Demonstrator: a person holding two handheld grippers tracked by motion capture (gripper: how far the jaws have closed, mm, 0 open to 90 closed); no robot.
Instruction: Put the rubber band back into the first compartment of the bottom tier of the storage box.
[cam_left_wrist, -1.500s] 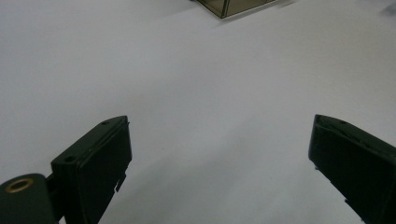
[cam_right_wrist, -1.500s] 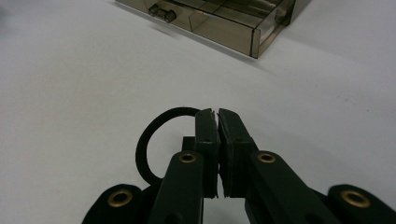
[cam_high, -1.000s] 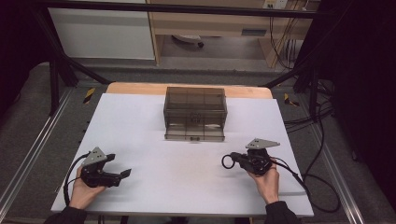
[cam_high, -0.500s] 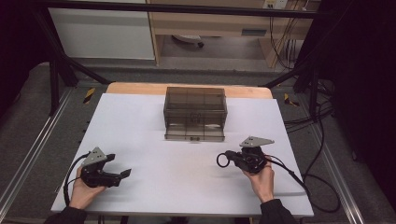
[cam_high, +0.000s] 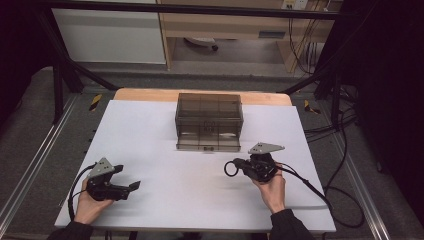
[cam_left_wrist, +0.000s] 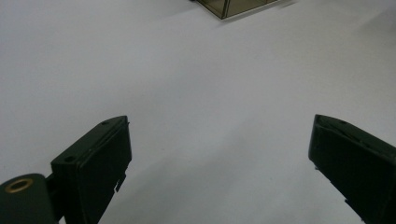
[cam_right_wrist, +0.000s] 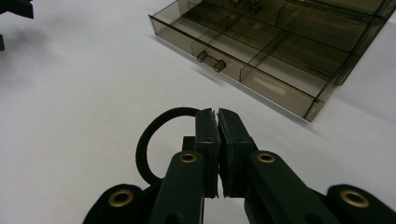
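- The right gripper (cam_high: 235, 167) is clamped on a black ring (cam_right_wrist: 161, 140), which hangs to the left of its pressed-together jaws, above the white surface (cam_high: 190, 200).
- It sits just in front of the smoky drawer box (cam_high: 209, 121), whose bottom drawer (cam_right_wrist: 261, 58) is pulled out.
- The left gripper (cam_high: 131, 186), jaws spread wide and holding nothing, rests low near the front left corner.

Smoky, see-through plastic on the drawer organizer (cam_high: 209, 120), glossy and hard, with a clear plastic handle (cam_right_wrist: 210, 61) on its open drawer. The bench (cam_high: 165, 165) looks matt white and smooth, with a bare wood strip (cam_high: 145, 95) along its far edge. The black ring (cam_right_wrist: 156, 140) looks matt and rubbery. The right gripper (cam_right_wrist: 218, 122) is matt black plastic with brass-coloured metal eyelets.
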